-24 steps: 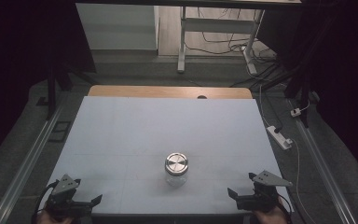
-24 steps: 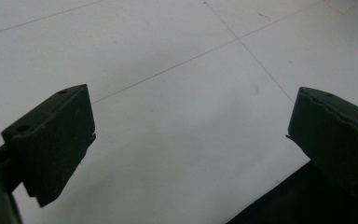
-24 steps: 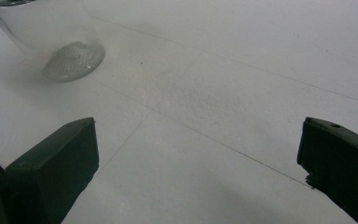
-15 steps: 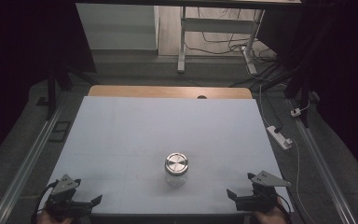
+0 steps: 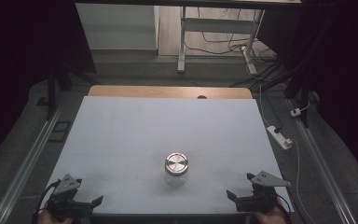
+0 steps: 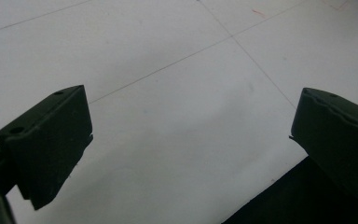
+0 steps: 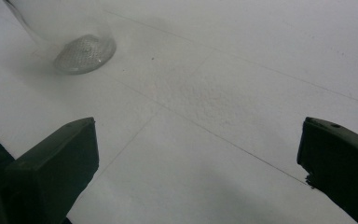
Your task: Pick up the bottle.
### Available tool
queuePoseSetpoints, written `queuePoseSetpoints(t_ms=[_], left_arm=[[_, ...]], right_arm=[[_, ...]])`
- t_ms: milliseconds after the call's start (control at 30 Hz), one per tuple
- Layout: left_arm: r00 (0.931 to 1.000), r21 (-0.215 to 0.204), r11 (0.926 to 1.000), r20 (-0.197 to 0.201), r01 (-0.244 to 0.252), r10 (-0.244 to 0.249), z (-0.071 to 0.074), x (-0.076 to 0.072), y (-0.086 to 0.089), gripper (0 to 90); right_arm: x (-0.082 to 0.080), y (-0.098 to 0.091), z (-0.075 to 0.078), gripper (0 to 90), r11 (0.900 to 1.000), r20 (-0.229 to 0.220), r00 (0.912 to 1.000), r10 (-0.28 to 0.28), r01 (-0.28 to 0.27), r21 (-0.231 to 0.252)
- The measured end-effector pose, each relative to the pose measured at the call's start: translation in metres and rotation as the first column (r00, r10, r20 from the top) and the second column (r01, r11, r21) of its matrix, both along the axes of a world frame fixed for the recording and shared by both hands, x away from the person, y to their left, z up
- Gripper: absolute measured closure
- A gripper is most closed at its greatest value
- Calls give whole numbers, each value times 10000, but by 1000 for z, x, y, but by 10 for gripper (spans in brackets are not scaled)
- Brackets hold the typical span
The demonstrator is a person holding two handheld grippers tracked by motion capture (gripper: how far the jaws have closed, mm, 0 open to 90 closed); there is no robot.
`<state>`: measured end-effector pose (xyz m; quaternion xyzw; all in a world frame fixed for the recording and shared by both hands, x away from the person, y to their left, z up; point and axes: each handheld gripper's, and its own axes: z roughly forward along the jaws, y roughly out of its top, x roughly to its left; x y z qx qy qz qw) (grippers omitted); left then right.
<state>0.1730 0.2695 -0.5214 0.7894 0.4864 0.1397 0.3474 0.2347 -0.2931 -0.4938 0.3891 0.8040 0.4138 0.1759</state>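
A clear glass jar with a round metal lid stands upright on the white table, near the front middle. Its glass base appears at the upper left of the right gripper view. My left gripper rests at the table's front left corner, jaws wide apart and nothing between them. In its own view the left gripper looks over bare white table. My right gripper sits at the front right corner, also open and holding nothing. Both grippers are well apart from the jar.
A wooden strip borders the table's far edge. A white power strip and cables lie on the floor to the right. Metal rails run along both sides. A white desk frame stands beyond the table.
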Motion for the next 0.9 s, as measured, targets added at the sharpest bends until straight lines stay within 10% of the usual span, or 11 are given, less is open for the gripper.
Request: queuePoseSetpoints(t_ms=[900], left_arm=[[9875, -783, 9871, 855, 1394, -1327, 8, 15, -17, 0]], right_arm=[[0, 1, 0, 0, 10000, -15, 10000, 41, -41, -37]])
